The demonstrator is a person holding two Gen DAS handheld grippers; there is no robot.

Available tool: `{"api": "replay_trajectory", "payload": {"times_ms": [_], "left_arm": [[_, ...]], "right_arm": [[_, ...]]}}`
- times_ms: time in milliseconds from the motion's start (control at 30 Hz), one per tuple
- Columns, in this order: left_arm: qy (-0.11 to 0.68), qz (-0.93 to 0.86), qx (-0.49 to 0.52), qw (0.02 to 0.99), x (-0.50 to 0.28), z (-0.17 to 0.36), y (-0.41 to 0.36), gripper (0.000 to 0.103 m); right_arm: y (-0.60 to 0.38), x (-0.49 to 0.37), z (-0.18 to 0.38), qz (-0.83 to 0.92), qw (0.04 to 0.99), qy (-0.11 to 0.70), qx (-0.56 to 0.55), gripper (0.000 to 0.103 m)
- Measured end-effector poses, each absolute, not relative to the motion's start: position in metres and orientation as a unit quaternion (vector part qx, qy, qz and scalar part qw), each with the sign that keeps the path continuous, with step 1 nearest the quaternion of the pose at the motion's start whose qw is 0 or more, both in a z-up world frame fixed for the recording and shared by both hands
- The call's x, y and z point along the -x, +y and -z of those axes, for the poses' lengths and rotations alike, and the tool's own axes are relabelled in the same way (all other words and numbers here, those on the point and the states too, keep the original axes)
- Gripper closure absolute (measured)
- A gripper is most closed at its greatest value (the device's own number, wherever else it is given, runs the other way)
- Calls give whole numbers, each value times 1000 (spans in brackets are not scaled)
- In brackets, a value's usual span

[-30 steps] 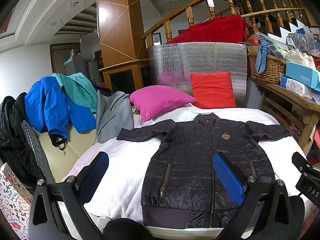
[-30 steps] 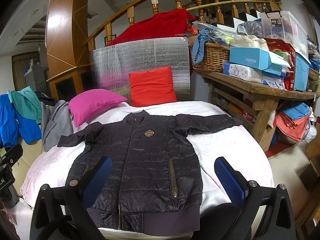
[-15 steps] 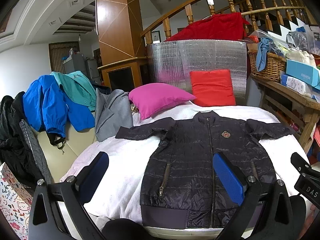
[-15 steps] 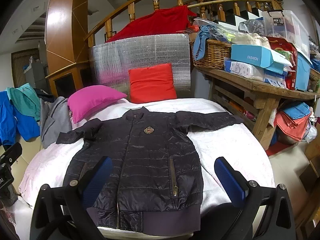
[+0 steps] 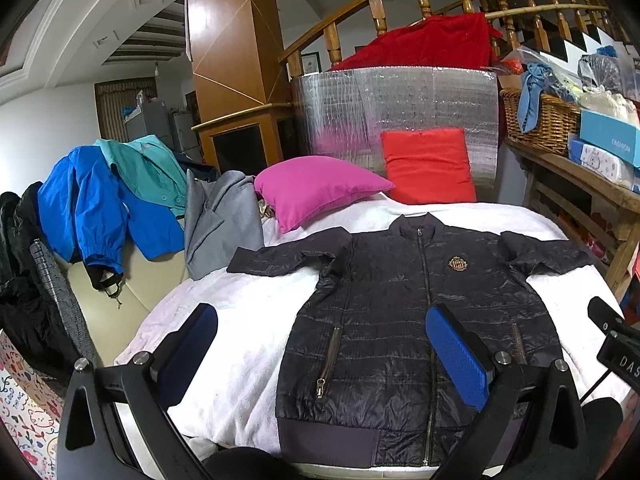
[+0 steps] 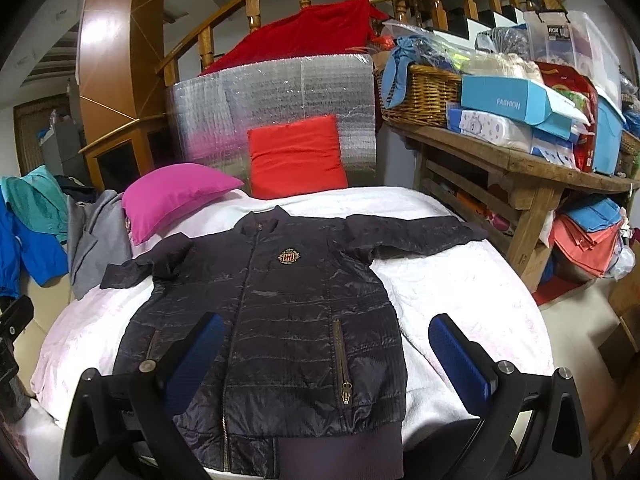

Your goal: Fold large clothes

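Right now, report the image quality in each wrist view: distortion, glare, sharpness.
Left wrist view: strong fisheye bending with black corners; glare on the wooden pillar; the dark jacket is sharp. Right wrist view: the same barrel warp, a bright sheen on the silver foil panel, and even, soft-shadowed light on the jacket.

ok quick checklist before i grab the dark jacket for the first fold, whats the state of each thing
1. Dark jacket spread flat, front up, on the white bedcover: ok.
2. Zipper closed along the front: ok as far as it shows.
3. Both sleeves out to the sides: ok for the sleeve on the right; not ok for the sleeve on the left, which is bunched near the shoulder.
4. Left gripper open and holding nothing: ok.
5. Right gripper open and holding nothing: ok.
6. Pink pillow clear of the jacket: cannot tell, it lies close to the left sleeve.
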State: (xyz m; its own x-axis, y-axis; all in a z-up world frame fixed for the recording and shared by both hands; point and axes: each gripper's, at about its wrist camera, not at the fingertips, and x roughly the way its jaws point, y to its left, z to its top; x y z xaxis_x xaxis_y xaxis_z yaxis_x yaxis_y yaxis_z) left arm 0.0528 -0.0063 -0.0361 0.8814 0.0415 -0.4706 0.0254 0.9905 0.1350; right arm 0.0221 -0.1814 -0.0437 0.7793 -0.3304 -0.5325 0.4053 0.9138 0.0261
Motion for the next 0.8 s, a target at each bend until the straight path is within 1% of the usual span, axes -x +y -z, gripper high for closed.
{"api": "replay_trajectory", "payload": {"times_ms": [100,200,333,400,467,567,667,733,767,800], "left_arm": [[259,5,-71,963,-75,45,-12,0],[307,35,-68,949,-120,70,-23,0],[389,52,-63,918,-199,130,-43,0],[416,36,-55,907,-233,158,-50,0],[420,23,-54,906,-260,175,-58,0],[411,17,-42,910,-284,183,-67,0],[381,12,-47,923,-299,191,-77,0],[365,12,-60,929,-302,199,-79,0],[367,10,-67,928,-306,205,-80,0],[373,9,-73,925,-311,208,-80,0]], "right_arm": [[-199,-35,50,198,939,270,-81,0],[-238,-53,56,182,939,266,-119,0],[-328,-83,74,150,930,258,-216,0],[-379,-98,89,158,919,254,-255,0],[-431,-113,105,172,907,248,-294,0],[-498,-137,131,178,881,244,-363,0],[-561,-168,159,180,852,232,-434,0],[-598,-185,180,190,830,221,-476,7],[-613,-193,191,193,817,215,-498,13],[-626,-198,199,192,809,211,-514,17]]}}
